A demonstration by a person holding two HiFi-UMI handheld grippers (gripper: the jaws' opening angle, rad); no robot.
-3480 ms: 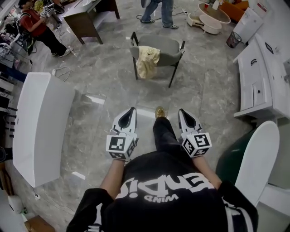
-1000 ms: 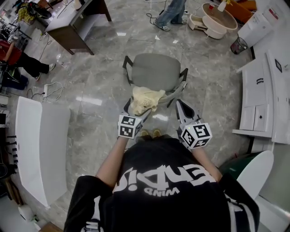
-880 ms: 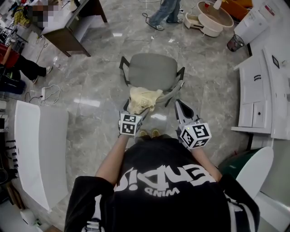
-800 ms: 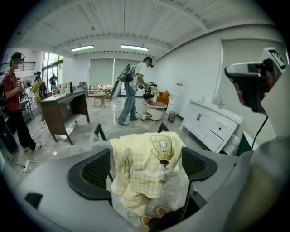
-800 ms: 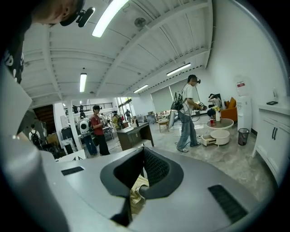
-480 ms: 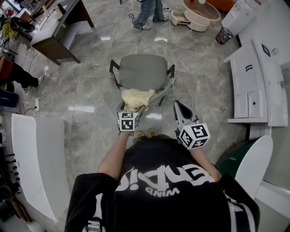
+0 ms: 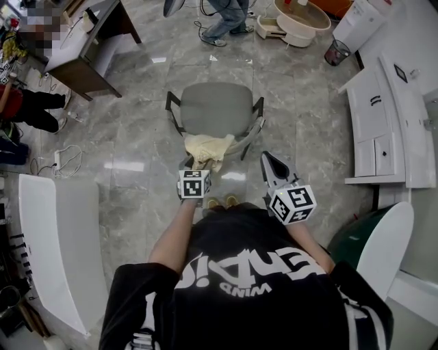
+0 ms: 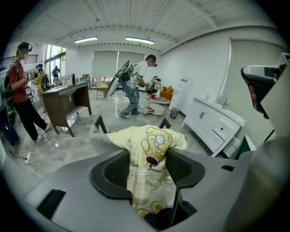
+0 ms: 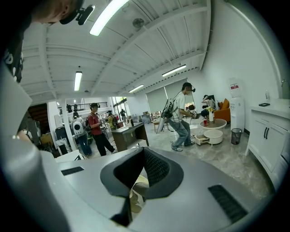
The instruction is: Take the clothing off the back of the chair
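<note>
A grey chair stands on the marble floor in front of me, its back toward me. A pale yellow garment with a bear print hangs over the chair's back. My left gripper points steeply down at it. In the left gripper view the garment hangs flat between the pads of the left gripper, whose jaws are closing around it; the cloth is not bunched. My right gripper hovers to the right of the garment, beside the chair back, shut on nothing.
White cabinets line the right side, and a curved white table stands at the left. A brown desk, a round low table and a bin lie beyond the chair. A person stands behind it.
I have walked up to the chair. In the last second my left gripper has sunk down over the garment on the chair back. My right gripper has stayed beside it.
</note>
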